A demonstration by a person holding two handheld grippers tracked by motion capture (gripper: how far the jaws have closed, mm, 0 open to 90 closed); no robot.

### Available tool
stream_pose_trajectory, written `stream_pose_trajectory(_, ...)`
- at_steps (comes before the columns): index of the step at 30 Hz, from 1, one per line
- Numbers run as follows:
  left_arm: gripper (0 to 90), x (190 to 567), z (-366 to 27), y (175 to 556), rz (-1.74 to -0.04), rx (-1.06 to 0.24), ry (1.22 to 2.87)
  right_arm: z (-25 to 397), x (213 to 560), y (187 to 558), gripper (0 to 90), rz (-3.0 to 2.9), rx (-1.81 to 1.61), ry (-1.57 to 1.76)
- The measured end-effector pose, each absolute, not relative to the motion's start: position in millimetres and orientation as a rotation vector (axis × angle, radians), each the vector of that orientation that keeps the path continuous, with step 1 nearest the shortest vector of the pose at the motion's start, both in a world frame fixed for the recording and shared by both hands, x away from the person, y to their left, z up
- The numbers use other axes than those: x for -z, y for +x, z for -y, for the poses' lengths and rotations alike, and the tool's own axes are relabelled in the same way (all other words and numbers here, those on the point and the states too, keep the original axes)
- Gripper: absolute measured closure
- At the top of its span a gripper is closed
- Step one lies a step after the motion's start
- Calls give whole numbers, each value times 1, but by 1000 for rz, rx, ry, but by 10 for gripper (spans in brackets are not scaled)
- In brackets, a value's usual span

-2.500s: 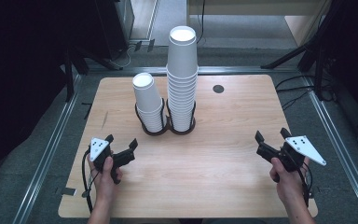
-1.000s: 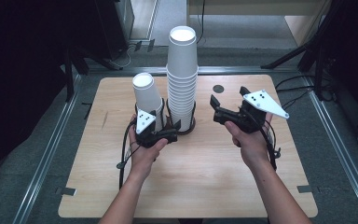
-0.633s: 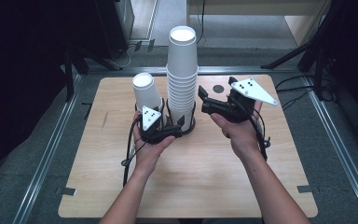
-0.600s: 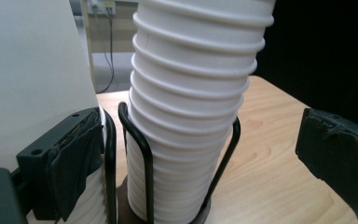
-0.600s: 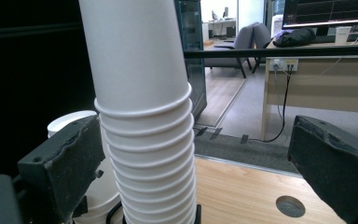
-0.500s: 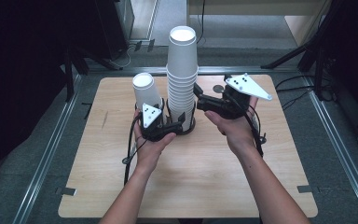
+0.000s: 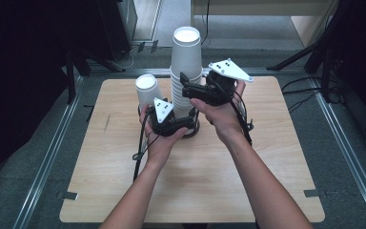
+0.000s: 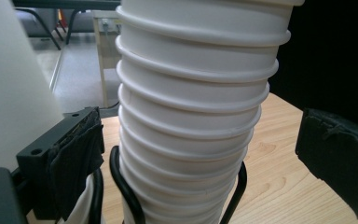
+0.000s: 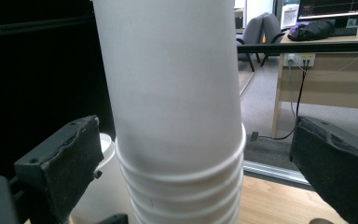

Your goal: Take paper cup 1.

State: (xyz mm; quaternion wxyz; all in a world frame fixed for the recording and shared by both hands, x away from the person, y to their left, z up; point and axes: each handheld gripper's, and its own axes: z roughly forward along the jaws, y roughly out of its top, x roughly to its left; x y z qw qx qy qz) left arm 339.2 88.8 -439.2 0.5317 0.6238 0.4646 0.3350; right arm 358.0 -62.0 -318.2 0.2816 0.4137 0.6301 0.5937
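The tall stack of white paper cups (image 7: 186, 76) stands in a black wire holder (image 8: 121, 186) toward the far middle of the light wooden counter (image 7: 267, 157), with a shorter stack of white paper cups (image 7: 146, 90) just beside it on the left. Both grippers are set around the tall stack but neither has taken hold. The left gripper (image 7: 171, 125) sits low, near the holder; the right gripper (image 7: 190, 90) is higher, level with the top cup's wall. Judging from this, the approach is done and the work itself — closing on a cup and lifting it off, perhaps with the lower stack steadied — is all left to do.

The high view gives the layout: both stacks, their places on the counter, and the two grippers at different heights. It cannot show the gaps at the pads. The left gripper view does: the ribbed rims of the nested cups (image 8: 191, 116) rise between its jaws, which stand wide open with clear space on the right side, and the left pad is near the shorter stack's wall. The right gripper view shows the smooth side of the top white paper cup (image 9: 172, 84) between its two pads — open as well, apart from the cup on both sides — and the rims of the cups beneath it.
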Motion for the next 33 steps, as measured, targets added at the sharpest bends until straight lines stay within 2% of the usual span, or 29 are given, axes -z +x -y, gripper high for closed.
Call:
stream_pose_trajectory(9,13,441,-83,350,-1142,-813,1491,47,306,372,26,-1707,-1568,1116)
stream_pose_trajectory(12,53,441,-80,351,-1144,-847,1488,41,304,377,26,-1713,-1556,1124)
stream_pose_trajectory(17,55,440,-76,355,-1148,-850,1476,38,303,384,27,-1705,-1554,1155)
stream_pose_trajectory(20,69,440,-75,357,-1148,-861,1475,36,303,389,71,-1714,-1564,1162)
stream_pose_trajectory(29,66,438,-75,358,-1137,-870,1476,28,312,397,73,-1741,-1528,1181)
stream_pose_trajectory(33,69,438,-76,358,-1132,-870,1478,27,312,396,102,-1735,-1528,1153)
